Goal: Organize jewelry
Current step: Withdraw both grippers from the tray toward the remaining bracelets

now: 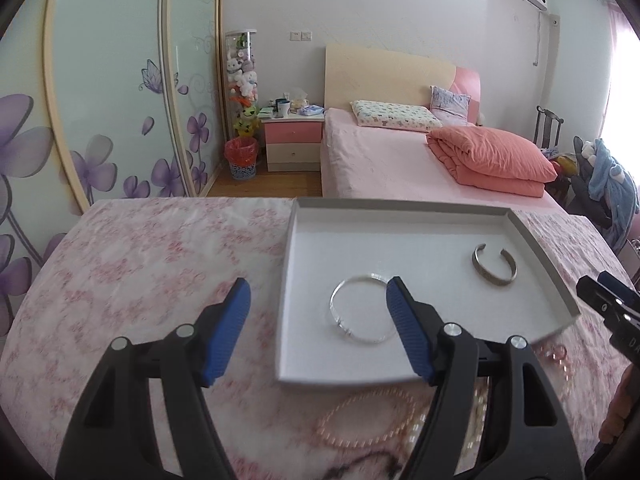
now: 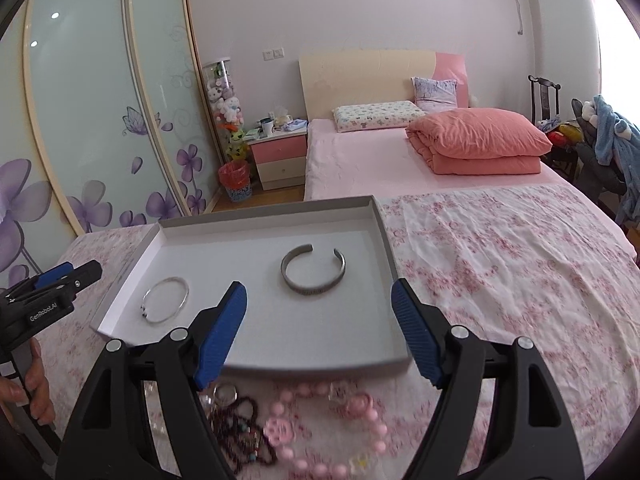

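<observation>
Lying apart in the white tray (image 2: 384, 248), a thin bangle (image 2: 166, 299) and cuff bracelet (image 2: 313, 269) face both empty, wide-spread grippers, left gripper (image 1: 318, 330) and right gripper (image 2: 320, 330); beads (image 2: 320, 432) crowd the near edge.

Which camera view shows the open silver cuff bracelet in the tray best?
The right wrist view: the cuff bracelet lies central and unobstructed in the tray. The left wrist view shows it smaller, toward the right.

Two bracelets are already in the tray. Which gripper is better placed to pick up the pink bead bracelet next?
Right. The right gripper is open and hangs just above the pink bead bracelet, which lies in front of the tray. The left gripper, also open, sits over the tray's left edge, nearer a pearl strand.
</observation>
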